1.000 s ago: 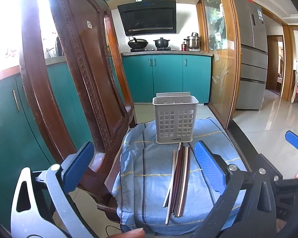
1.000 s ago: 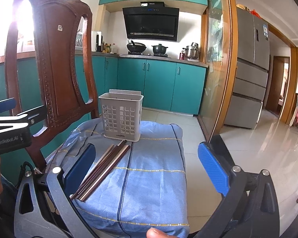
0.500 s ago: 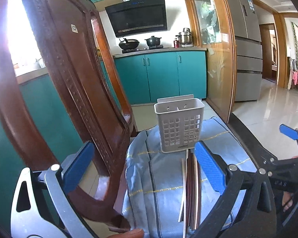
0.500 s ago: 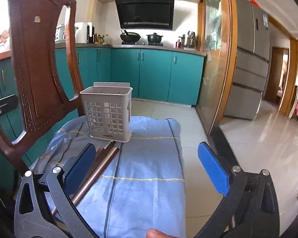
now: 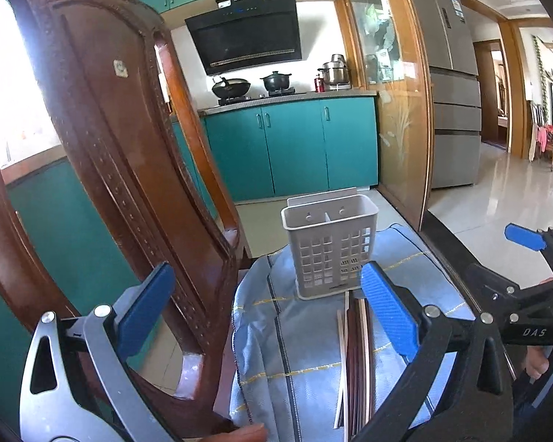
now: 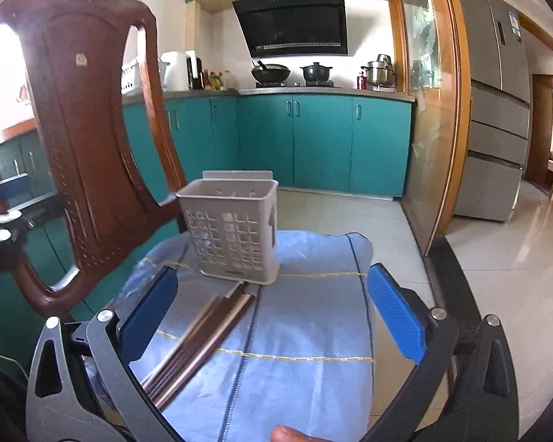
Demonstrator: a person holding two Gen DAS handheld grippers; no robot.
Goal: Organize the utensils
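A grey slotted utensil holder (image 5: 330, 250) stands upright on a blue cloth (image 5: 306, 353), seen also in the right wrist view (image 6: 236, 232). A bundle of several brown and pale chopsticks (image 5: 354, 364) lies flat on the cloth just in front of the holder, also visible in the right wrist view (image 6: 202, 342). My left gripper (image 5: 265, 316) is open and empty above the cloth's left part. My right gripper (image 6: 272, 316) is open and empty above the cloth, with the chopsticks near its left finger. The right gripper shows at the right edge of the left wrist view (image 5: 527, 237).
A carved wooden chair back (image 5: 103, 169) rises at the left, close to the cloth (image 6: 313, 331) and my left gripper. Teal cabinets (image 6: 313, 140), a stove with pots and a grey fridge (image 6: 497, 110) stand behind. A tiled floor lies to the right.
Both grippers have moved forward and down toward the cloth; the holder and chopsticks appear nearer. The left view has swung further left toward the chair back. Both stay open.
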